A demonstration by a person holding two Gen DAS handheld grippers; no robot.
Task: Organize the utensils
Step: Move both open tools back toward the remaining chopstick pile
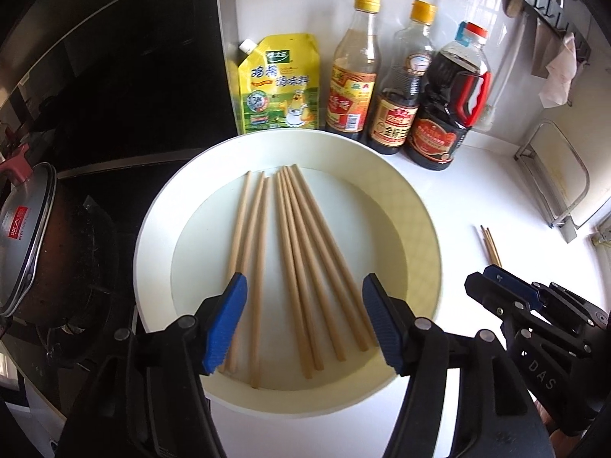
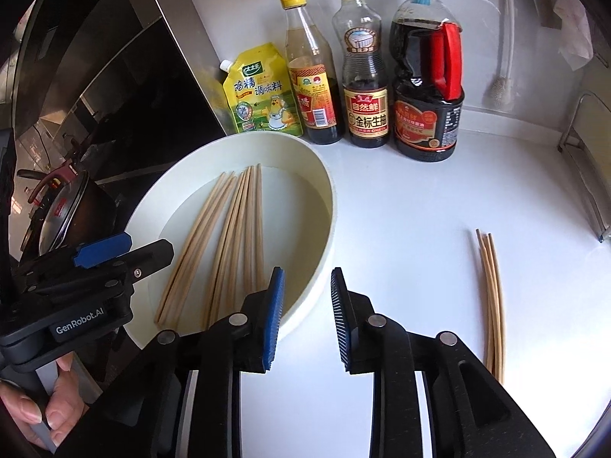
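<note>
L gripper wide open, empty, over the white bowl; loose chopsticks lie btwn & ahead of its fingers. R gripper half open, empty, at bowl's near rim; small chopstick bundle on counter to its right, apart.

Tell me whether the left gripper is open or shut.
Open. The left gripper has its blue pads spread wide above the white basin, with several chopsticks lying loose between and below them; nothing is clamped.

chopsticks in bowl, bottles behind, three chopsticks right
</note>
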